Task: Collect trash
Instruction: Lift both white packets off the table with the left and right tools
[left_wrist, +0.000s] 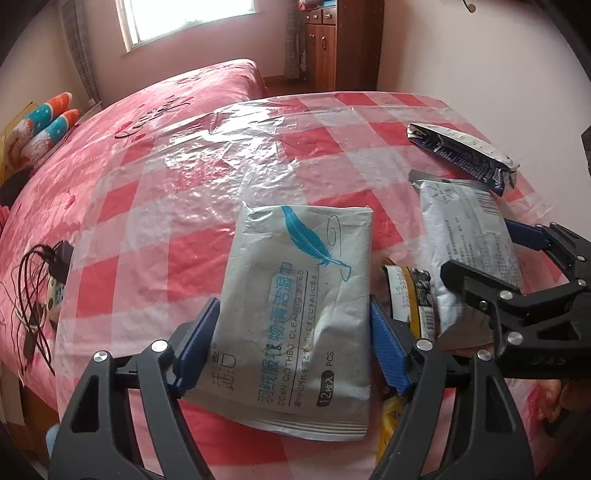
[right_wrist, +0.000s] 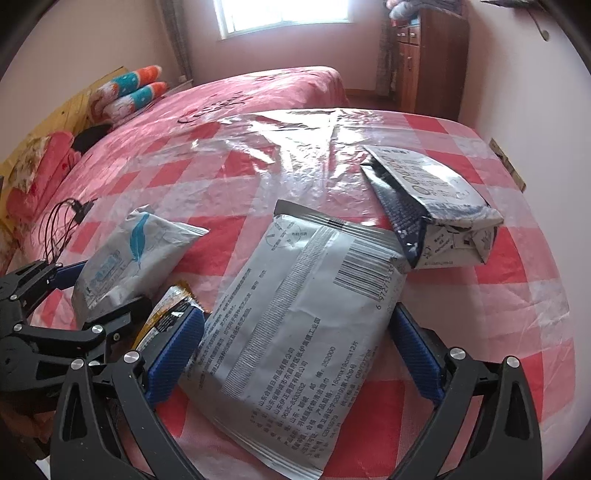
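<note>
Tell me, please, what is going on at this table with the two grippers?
A person is gathering empty packets off the checked tablecloth with a handheld gripper in each hand. The left gripper straddles the feather-print wipes packet, its blue pads at the packet's edges. The right gripper straddles the grey packet with the barcode, its right pad apart from it. A yellow wrapper and a dark blue bag lie untouched.

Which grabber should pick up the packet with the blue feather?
The left gripper. The feather packet already lies between its blue pads, which sit right at its edges. The right gripper straddles the barcode packet instead.
</note>
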